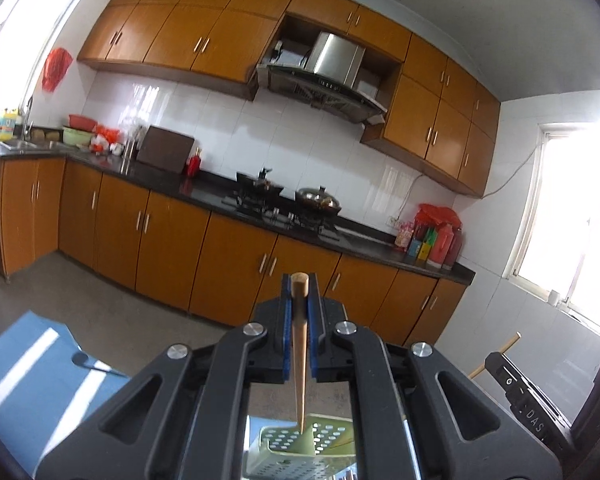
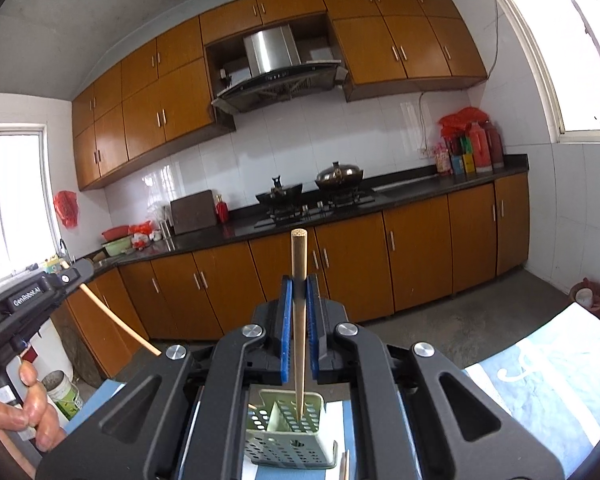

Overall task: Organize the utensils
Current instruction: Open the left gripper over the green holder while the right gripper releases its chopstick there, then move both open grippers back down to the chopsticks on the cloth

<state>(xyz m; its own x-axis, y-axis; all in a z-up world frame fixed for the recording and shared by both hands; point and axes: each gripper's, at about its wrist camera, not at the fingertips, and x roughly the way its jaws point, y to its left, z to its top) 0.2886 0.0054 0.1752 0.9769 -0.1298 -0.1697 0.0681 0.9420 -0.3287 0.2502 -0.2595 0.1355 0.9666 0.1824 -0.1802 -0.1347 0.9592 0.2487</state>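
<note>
The left gripper (image 1: 299, 312) is pressed together on a wooden chopstick (image 1: 299, 344), and the right gripper (image 2: 299, 312) pinches a second chopstick (image 2: 299, 312) the same way; each stick runs between the blue pads with its thick end forward and its thin tip hanging toward the camera. Below both tips lies the green perforated holder (image 2: 296, 436), tipped on its side on the blue cloth (image 2: 540, 380), its divided mouth facing up toward the lens. Risk 1: each stick is pinched at one narrow band near its thick end, so any wrist roll may pivot it between the pads and swing the tip off the chosen compartment. Risk 2: a tip may catch a perforation or the divider and shove the light holder across the cloth. Risk 3: both sticks converging on one mouth may cross and jam.
</note>
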